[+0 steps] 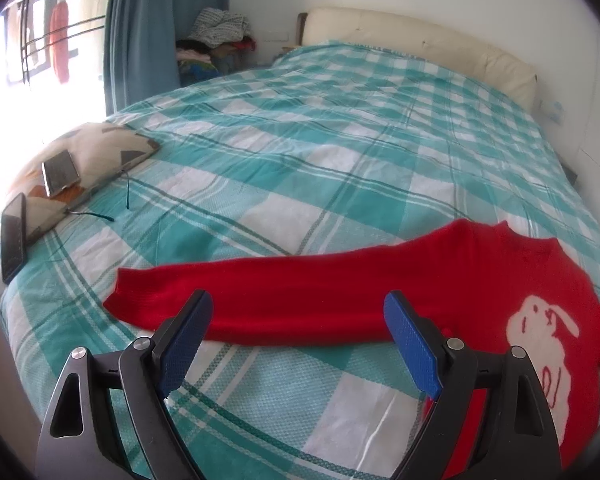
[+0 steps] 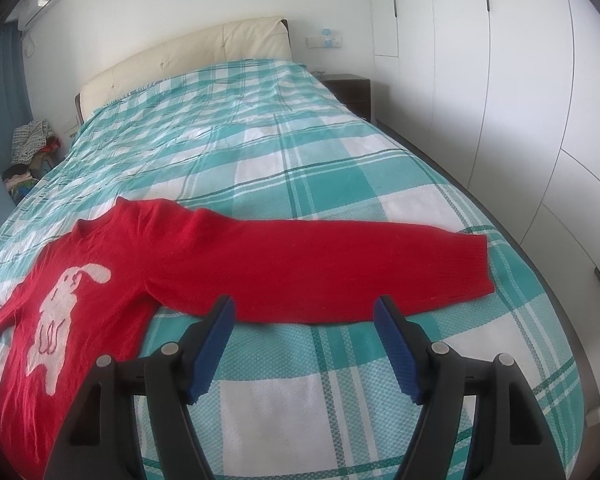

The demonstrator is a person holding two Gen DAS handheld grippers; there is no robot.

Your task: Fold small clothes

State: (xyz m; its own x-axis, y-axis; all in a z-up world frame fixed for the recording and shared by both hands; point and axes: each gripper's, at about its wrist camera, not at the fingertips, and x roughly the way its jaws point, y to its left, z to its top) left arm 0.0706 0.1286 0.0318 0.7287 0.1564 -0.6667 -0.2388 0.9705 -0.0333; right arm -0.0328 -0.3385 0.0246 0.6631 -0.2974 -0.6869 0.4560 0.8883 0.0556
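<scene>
Red knit, soft and limp by the look of it, is what we have to fold: a small red sweater (image 1: 500,280) with a white rabbit figure (image 1: 540,344) on the chest lies face up and flat on the teal-and-white checked bedspread (image 1: 300,152), near the foot of the bed, both sleeves spread straight out to the sides.

Going left to right in the left wrist view, we pass two phones (image 1: 60,172) resting on a patterned cushion (image 1: 100,148) at the bed's edge, well apart from the garment; then the left sleeve (image 1: 260,292), its cuff pointing toward the cushion; then our left gripper (image 1: 298,336), jaws spread wide and holding nothing, just short of the sleeve's near edge; then the chest.

In the right wrist view the order runs chest, right sleeve (image 2: 320,264), cuff; our right gripper (image 2: 304,340) stands released too, nothing between its blue pads (image 2: 216,344), just before the sleeve's near edge.

We judge the knit light, floppy and a little stretchy; it should drape rather than hold a crease, and cling slightly to the textured cover; a pinch through one layer may drag it askew. We would take each sleeve near the cuff, or at the hem edge, and carry it inward over the chest.
</scene>
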